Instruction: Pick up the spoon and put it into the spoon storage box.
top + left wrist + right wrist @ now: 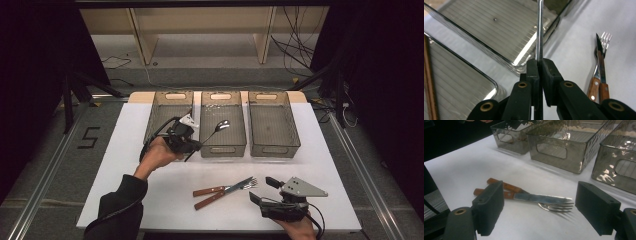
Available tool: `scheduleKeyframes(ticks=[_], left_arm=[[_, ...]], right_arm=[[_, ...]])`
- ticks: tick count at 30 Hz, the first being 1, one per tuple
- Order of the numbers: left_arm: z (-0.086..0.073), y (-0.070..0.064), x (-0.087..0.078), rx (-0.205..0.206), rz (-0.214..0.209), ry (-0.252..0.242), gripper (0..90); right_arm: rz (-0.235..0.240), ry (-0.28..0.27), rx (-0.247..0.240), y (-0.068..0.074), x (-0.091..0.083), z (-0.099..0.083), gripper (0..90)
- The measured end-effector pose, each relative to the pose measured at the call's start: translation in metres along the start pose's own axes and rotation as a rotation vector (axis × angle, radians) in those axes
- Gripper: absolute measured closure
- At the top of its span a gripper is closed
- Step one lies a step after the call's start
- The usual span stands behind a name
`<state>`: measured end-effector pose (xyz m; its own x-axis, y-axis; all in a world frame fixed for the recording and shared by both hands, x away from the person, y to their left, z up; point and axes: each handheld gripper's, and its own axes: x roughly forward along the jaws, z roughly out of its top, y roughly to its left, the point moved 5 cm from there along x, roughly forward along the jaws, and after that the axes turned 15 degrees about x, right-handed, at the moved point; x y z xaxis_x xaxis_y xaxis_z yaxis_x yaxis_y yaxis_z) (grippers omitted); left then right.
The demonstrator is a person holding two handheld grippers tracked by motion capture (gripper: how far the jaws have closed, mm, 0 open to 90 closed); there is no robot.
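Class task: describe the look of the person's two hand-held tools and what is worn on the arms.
Both tools are black, each with two blocky black jaws on hinged links with brass-coloured pivots. The right tool carries a grey three-cornered plate on top; the left tool has a small pale plate. Black cables trail from each. The left arm wears a black sleeve.

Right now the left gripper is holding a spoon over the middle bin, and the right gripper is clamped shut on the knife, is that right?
Not quite. The right gripper is open, its jaws spread apart above the knife and fork without touching them, as the right gripper view shows. The left gripper does hold the spoon over the middle bin.
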<state>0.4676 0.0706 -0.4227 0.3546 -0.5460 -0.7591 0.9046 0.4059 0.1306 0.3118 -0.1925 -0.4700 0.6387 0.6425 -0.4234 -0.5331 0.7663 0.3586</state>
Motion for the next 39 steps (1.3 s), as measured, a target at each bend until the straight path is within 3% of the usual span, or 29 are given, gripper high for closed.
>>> scheduleKeyframes(ticks=[15,39], left_arm=[[0.037,0.024,0.005,-0.05,0.021,-0.051,83.6],[0.058,0.043,0.034,-0.102,0.055,-0.069,83.6]], right_arm=[[0.003,-0.002,0.003,-0.001,0.0,0.0,23.8],[0.008,-0.005,0.003,-0.001,-0.001,0.0,23.8]])
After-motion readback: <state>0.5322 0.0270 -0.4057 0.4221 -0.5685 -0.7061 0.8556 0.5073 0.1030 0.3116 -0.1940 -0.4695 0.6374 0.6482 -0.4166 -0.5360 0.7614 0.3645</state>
